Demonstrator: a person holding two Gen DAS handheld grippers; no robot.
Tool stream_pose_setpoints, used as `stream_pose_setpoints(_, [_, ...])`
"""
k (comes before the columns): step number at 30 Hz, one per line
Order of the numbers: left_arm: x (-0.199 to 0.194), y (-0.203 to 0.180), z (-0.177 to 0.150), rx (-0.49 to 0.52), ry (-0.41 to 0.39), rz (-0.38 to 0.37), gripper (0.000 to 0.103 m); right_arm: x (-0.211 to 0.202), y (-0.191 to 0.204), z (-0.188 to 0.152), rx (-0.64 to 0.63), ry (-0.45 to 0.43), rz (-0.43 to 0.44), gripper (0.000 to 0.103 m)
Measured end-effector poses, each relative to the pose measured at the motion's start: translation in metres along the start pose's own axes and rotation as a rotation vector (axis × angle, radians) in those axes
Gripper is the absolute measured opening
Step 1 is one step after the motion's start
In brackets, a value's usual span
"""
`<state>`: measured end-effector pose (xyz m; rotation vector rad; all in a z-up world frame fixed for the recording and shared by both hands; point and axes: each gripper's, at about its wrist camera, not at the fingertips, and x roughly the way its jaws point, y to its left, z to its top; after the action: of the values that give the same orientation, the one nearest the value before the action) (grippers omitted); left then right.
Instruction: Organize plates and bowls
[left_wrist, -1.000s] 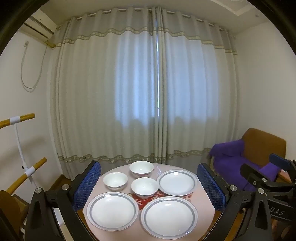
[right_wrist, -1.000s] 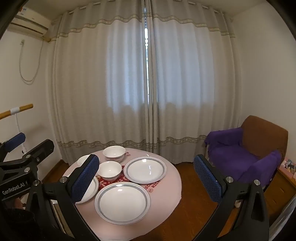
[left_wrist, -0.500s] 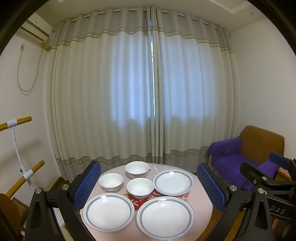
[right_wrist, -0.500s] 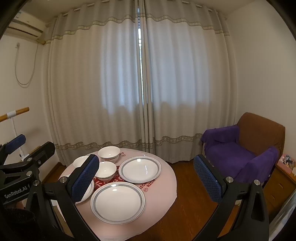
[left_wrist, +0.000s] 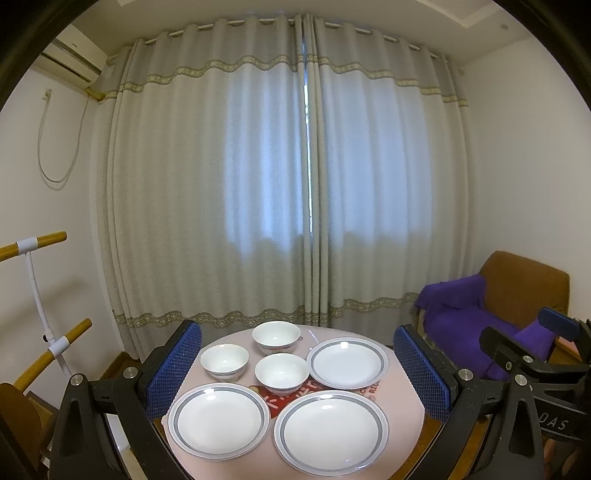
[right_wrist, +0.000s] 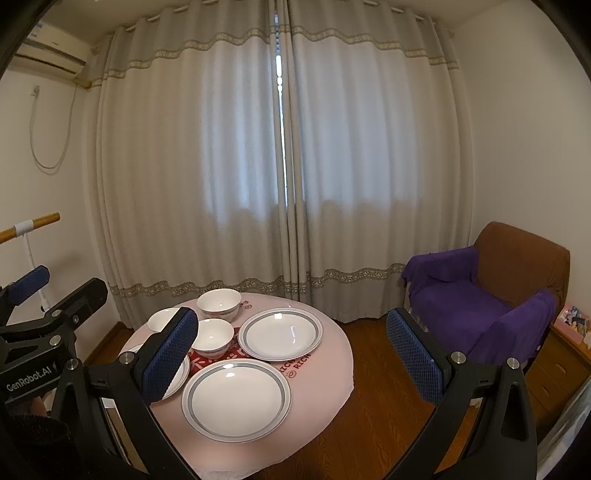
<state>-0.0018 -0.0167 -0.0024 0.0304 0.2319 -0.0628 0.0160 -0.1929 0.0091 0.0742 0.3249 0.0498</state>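
The left tongs (left_wrist: 297, 373) are hanging wide open above the near edge of the round desk (left_wrist: 402, 413), gripping nothing, their blue pads (left_wrist: 173, 367) standing well apart on either side of the dishes. The right tongs (right_wrist: 291, 354) are likewise gaping wide and empty, hovering off the desk's right side over the wooden floor (right_wrist: 373, 417); the left tongs are showing at the left edge of the right wrist view.

Nearest on the pink desk cloth, two white plates with grey rims are lying side by side: the near-left plate (left_wrist: 218, 420) and the near-right plate (left_wrist: 330, 431), their rims almost touching. Between and just behind them a red patterned mat (left_wrist: 286, 400) is peeking out, and the middle bowl (left_wrist: 282, 373) is sitting on it. To its left the left bowl (left_wrist: 224, 362) is standing upright, near but apart. To the right, the far-right plate (left_wrist: 348, 362) is lying flat, its rim close to the middle bowl. Farthest back on the desk, the far bowl (left_wrist: 276, 336) is standing upright near the rear edge. All six dishes are lying separately, none stacked.

Beyond the desk, long grey curtains (left_wrist: 258, 184) are covering the window. A brown armchair (right_wrist: 524, 258) draped in a purple throw (right_wrist: 461, 306) is sitting at the right wall, and an air conditioner (left_wrist: 72, 59) is hanging high on the left.
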Motion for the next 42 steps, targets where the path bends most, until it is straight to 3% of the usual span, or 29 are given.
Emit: stream_pose_setpoints(42, [-0.005, 0.0025, -0.0056, -0.013, -0.013, -0.011, 0.102, -0.0013, -0.0018, -0.0088, 0.007, -0.008, 0.001, 0.103])
